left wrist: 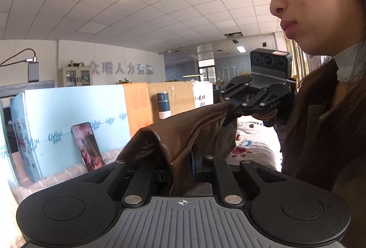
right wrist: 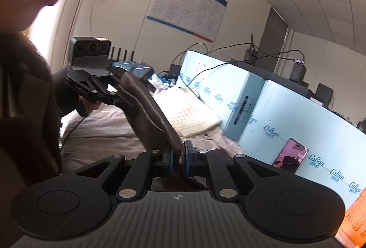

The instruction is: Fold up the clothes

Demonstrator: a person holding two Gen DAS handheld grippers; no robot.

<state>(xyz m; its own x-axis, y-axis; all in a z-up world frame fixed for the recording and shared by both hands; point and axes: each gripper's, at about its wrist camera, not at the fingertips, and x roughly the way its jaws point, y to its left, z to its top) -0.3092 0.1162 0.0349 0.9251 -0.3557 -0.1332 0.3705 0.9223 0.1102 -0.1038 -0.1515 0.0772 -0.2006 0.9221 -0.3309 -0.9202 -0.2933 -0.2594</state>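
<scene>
The brown leather-look garment [left wrist: 183,131] is hanging in the air at chest height, stretched between the two tools above the bed [right wrist: 100,133]. The left hand-held gripper [left wrist: 180,168] is pinching one end of its top edge, and the right hand-held gripper [right wrist: 178,156] is pinching the other end between its blue pads [right wrist: 188,156]. The edge's long axis is running straight from one gripper to the other, both equally engaged. Judging from this, the next fold is depending on lowering that taut edge level onto the bed.

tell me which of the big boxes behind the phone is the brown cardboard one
The brown cardboard box behind the dark cylinder; the phone leans against the pale blue printed box.
</scene>
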